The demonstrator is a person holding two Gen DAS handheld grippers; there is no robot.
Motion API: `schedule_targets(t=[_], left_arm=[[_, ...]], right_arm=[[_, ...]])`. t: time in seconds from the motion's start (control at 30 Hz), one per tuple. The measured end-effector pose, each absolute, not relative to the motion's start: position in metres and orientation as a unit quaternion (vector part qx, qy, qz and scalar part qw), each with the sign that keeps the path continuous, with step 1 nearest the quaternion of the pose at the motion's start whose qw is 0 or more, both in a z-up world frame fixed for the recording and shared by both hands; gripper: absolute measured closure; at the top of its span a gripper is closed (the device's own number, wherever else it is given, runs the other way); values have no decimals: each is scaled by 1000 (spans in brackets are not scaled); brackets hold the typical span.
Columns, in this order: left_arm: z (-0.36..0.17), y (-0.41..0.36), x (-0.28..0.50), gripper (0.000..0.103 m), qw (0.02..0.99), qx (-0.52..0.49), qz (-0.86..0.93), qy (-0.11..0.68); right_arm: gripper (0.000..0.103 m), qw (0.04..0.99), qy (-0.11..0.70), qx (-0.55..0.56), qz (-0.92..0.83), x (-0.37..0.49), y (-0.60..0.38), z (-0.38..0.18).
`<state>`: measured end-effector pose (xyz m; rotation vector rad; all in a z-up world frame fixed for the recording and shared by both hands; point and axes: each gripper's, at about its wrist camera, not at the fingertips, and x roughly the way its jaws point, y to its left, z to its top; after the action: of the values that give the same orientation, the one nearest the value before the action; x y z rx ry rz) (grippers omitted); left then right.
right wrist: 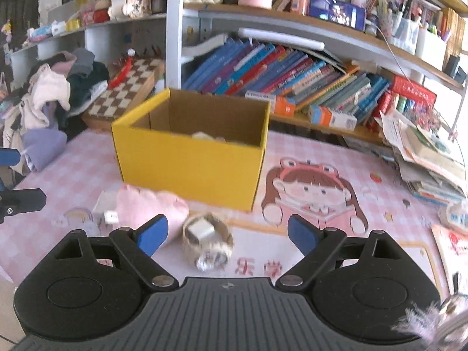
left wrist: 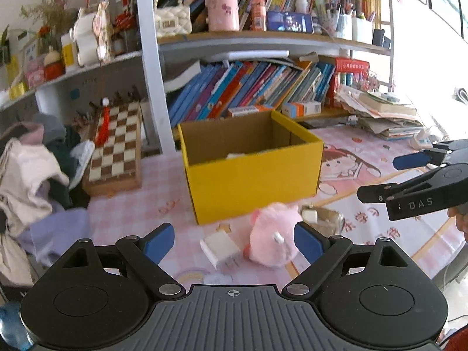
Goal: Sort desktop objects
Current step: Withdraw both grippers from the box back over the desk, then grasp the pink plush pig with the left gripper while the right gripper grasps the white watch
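A yellow cardboard box [left wrist: 254, 175] [right wrist: 187, 161] stands open on the pink tablecloth with pale items inside. In front of it lie a pink plush toy [left wrist: 273, 235] [right wrist: 152, 207], a white charger block [left wrist: 220, 247] and a beige watch [right wrist: 209, 241] [left wrist: 323, 218] looped around a small white cube. My left gripper [left wrist: 234, 244] is open, with the charger and the plush lying on the table between and beyond its blue pads. My right gripper [right wrist: 226, 235] [left wrist: 395, 175] is open too, its fingers either side of the watch, not touching it.
A chessboard [left wrist: 115, 149] [right wrist: 128, 90] leans at the back left beside a heap of clothes [left wrist: 32, 175]. Bookshelves [left wrist: 251, 87] line the back. A stack of papers and books [right wrist: 424, 146] sits at the right. A person's fingertip [left wrist: 457, 219] shows behind the right gripper.
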<state>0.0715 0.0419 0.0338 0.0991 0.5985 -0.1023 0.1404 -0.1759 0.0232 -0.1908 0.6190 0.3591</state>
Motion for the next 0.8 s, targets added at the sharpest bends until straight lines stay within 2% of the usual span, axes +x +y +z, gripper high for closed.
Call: schedule_targets(t=[0.6,0.8], left_arm=[[-12,25,46,12,934,6,-43,354],[-21,19,45,12,929,29,-49,365]], right_arm=[[14,908,369,-92,178,99,-168,-25],[14,902,377,-103,185,96,-162,-30]])
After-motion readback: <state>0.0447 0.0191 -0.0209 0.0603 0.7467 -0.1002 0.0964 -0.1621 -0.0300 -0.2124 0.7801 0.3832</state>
